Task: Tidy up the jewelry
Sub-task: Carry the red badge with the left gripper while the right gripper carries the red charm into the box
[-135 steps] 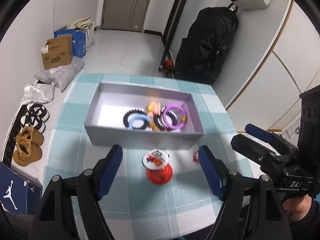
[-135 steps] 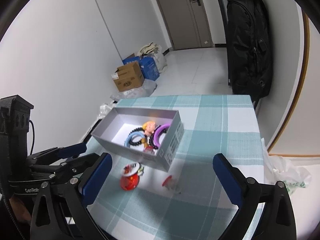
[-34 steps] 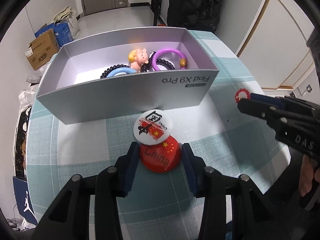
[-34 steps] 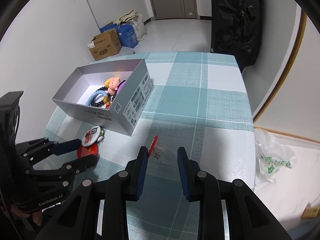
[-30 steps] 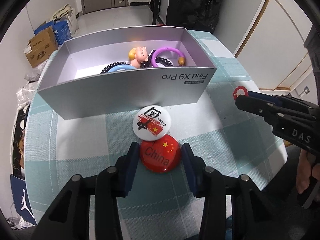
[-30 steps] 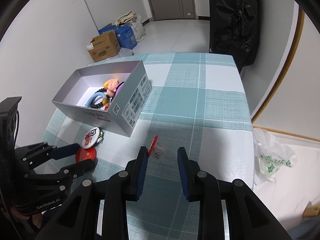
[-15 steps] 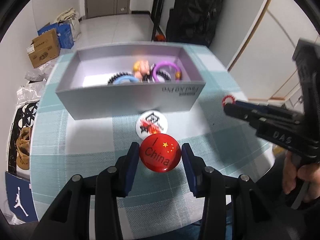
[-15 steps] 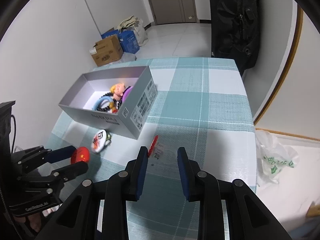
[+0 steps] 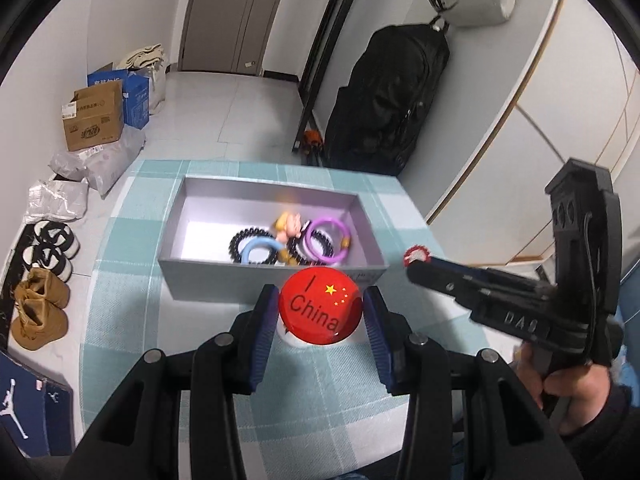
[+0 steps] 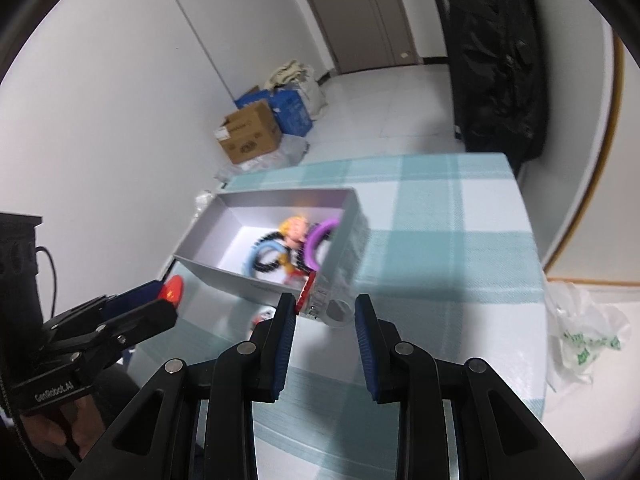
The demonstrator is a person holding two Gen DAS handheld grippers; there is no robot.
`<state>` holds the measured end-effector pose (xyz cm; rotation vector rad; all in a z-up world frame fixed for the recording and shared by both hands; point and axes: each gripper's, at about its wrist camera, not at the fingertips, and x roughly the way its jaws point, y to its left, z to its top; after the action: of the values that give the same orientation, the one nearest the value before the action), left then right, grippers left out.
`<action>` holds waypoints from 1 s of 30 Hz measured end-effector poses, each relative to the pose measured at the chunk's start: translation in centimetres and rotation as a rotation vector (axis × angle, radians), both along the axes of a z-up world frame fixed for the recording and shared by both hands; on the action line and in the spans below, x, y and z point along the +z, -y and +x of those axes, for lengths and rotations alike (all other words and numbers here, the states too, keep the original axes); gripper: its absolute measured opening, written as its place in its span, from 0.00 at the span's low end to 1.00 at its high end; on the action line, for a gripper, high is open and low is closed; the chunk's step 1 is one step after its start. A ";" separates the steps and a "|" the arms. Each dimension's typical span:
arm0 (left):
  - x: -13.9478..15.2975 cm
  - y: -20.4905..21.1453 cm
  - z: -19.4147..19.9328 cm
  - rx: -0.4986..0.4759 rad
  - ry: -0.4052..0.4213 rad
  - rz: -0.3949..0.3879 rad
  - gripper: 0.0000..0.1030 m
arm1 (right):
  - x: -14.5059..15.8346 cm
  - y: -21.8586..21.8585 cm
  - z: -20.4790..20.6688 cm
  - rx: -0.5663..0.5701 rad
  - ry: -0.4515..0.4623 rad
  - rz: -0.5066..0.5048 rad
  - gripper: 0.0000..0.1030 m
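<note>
My left gripper (image 9: 321, 314) is shut on a round red "I China" badge (image 9: 320, 307) and holds it above the table, in front of the grey box (image 9: 224, 280). The box holds black bead bracelets, a blue ring, a purple ring (image 9: 326, 239) and a small doll. A white badge (image 9: 289, 338) lies on the cloth, mostly hidden under the red one. My right gripper (image 10: 325, 312) is shut on a small red-edged trinket (image 10: 314, 298) and holds it up near the box's near corner (image 10: 340, 256). The trinket also shows in the left wrist view (image 9: 416, 255).
The table carries a teal checked cloth (image 10: 440, 216). On the floor are cardboard boxes (image 9: 92, 120), shoes (image 9: 36, 312) and a black bag (image 9: 388, 104). A plastic bag (image 10: 580, 336) lies right of the table.
Both grippers have risen off the table with their items and moved toward the box. The red badge now hides most of the white badge.
</note>
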<state>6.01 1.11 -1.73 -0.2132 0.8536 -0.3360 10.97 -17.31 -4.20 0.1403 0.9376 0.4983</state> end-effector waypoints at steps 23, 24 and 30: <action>0.3 -2.2 6.0 0.108 -0.060 -0.140 0.36 | 0.4 -3.1 5.7 0.054 -0.043 0.128 0.28; 0.3 -2.2 6.2 0.110 -0.062 -0.139 0.36 | 0.3 -3.2 5.9 0.053 -0.045 0.131 0.28; -0.7 -2.5 6.9 0.116 -0.101 -0.131 0.36 | -0.1 -3.9 6.9 0.063 -0.061 0.129 0.28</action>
<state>12.91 3.56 -2.46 -0.4029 0.9157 -0.2741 17.86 -13.36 -4.34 0.2444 0.9714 0.6156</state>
